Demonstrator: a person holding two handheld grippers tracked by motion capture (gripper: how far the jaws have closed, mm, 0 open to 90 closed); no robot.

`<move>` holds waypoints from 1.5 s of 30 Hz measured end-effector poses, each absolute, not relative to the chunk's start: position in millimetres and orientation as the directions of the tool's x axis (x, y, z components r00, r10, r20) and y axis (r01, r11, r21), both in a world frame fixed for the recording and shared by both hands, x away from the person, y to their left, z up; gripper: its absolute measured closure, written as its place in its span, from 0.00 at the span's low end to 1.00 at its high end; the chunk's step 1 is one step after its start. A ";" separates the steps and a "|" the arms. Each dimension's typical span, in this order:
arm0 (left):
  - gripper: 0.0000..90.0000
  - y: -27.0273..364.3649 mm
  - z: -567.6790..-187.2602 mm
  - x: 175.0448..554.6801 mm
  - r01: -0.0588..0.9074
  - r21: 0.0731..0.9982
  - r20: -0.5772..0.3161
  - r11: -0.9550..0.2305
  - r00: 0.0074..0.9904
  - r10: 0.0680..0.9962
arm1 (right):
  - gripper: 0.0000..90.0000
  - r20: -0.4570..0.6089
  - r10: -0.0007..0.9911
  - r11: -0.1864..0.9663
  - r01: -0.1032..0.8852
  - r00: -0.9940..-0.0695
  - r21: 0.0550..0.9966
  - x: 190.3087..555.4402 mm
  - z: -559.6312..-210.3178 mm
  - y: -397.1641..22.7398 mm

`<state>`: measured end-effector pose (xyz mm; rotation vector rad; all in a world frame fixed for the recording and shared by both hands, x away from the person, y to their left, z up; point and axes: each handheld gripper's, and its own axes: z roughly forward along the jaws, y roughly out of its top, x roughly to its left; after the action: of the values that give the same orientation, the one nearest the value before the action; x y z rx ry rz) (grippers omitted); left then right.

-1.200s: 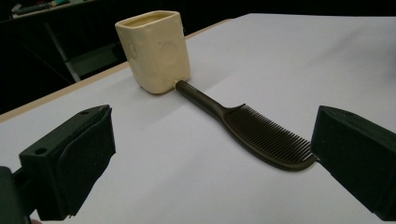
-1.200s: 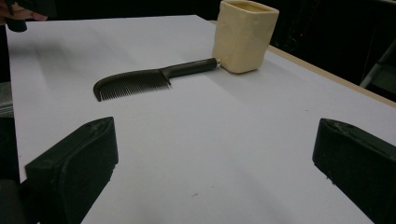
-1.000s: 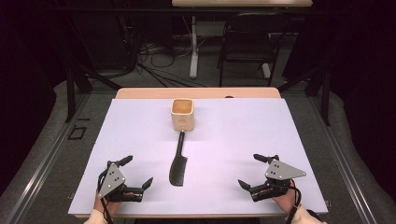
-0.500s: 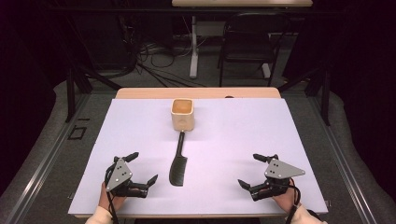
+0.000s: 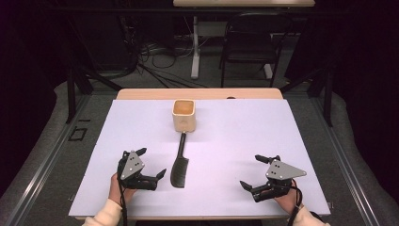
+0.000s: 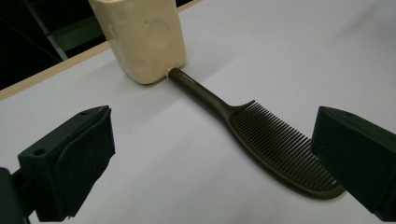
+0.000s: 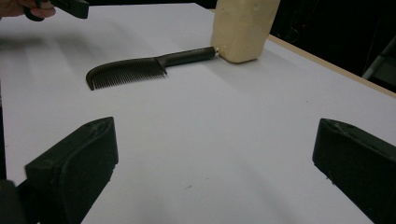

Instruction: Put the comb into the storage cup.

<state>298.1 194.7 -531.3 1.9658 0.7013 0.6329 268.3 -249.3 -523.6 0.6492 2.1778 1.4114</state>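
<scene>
Your worktop is evenly and brightly lit from overhead, while everything beyond it falls off into near black, with floor cables and chair legs barely readable. Shadows are soft and short: you see a faint one hugging the comb and another at the foot of the cream container. No harsh glare appears on the pale sheet. In both gripper views your own jaws sit slightly soft at the bottom edge, and the high view is grainy, a little blurred throughout.
</scene>
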 end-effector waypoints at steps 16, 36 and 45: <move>0.01 178.6 -531.1 322.8 0.245 0.862 0.157 -0.444 0.705 0.692 | 0.00 -0.126 0.604 0.370 0.137 -0.787 0.919 268.3 -523.9 -248.7; 0.00 155.5 -530.7 352.7 0.281 0.839 0.158 -0.466 0.694 0.703 | 0.00 -0.124 0.595 0.374 0.138 -0.794 0.917 268.4 -524.4 -247.6; 0.00 144.8 -530.3 365.9 0.267 0.842 0.168 -0.469 0.696 0.698 | 0.00 -0.121 0.591 0.380 0.142 -0.798 0.914 268.6 -524.8 -247.0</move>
<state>365.9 144.8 -530.3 2.0482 0.7388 0.6386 268.6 -247.0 -524.8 0.6329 2.2136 1.4032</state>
